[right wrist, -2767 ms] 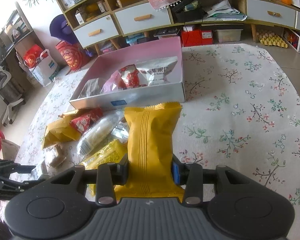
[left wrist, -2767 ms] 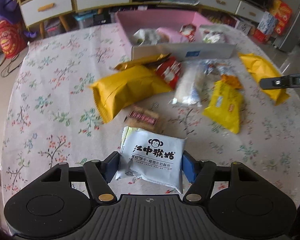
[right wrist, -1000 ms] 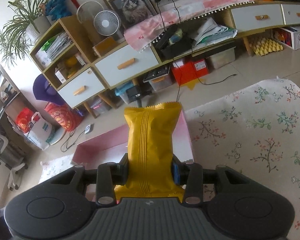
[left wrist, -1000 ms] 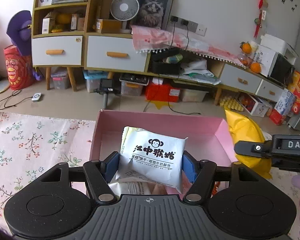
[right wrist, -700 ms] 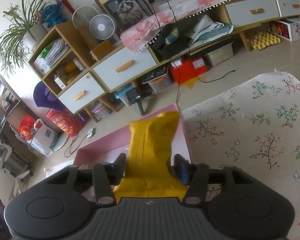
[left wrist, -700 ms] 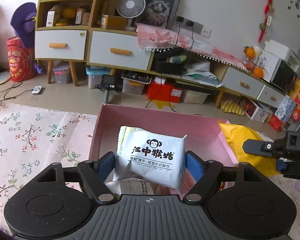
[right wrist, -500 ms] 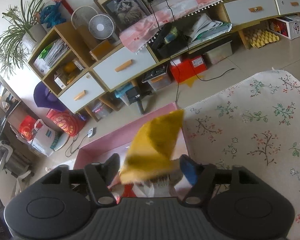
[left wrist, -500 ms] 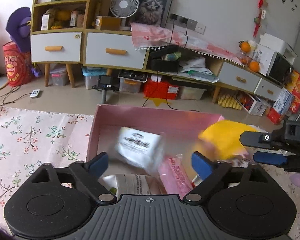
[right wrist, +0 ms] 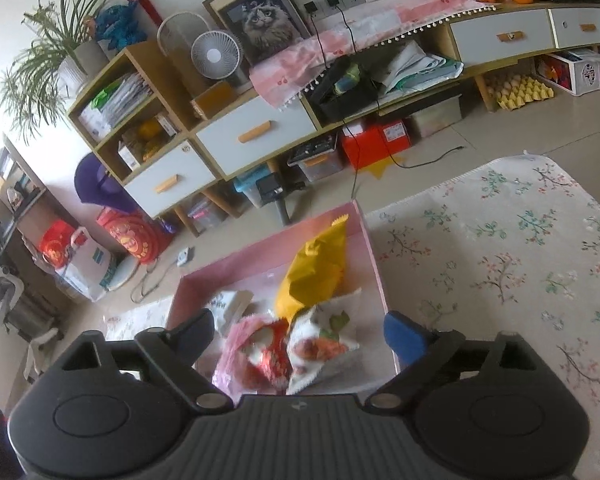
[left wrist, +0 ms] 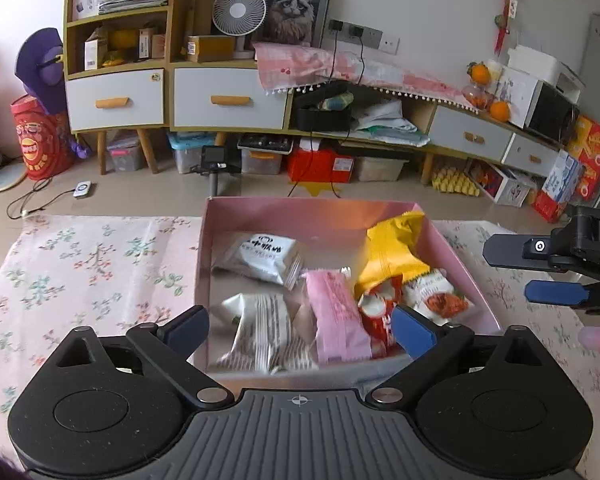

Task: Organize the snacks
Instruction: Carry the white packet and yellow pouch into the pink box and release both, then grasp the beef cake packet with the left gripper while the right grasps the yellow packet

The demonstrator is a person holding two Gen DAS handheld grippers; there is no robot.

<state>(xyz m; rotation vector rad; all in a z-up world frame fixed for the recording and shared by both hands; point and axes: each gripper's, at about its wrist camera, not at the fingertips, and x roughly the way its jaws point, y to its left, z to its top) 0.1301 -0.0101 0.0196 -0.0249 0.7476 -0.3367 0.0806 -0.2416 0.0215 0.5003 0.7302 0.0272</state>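
On the floral tablecloth (left wrist: 80,272) sits the pink box (left wrist: 452,256), and both hand-held grippers hang above its near edge. The left gripper (left wrist: 300,330) is released, its jaws opening wide with nothing between them. Below it, going left to right inside the box: the white monkey-brand biscuit packet (left wrist: 260,256) lies near the far left corner, a white striped packet (left wrist: 264,330) by the near wall, a pink packet (left wrist: 334,320) in the middle, a red packet (left wrist: 376,316), a white packet with an orange picture (left wrist: 434,294), and the yellow bag (left wrist: 392,256) leaning tilted against the far right corner. The right gripper (right wrist: 300,338) is likewise let go, jaws opening and empty.

These packets look light, soft and crinkly, with slick film that could slip; their contents probably crush easily. I judge each is best pinched gently across its narrow width near the middle, not by a sealed end.
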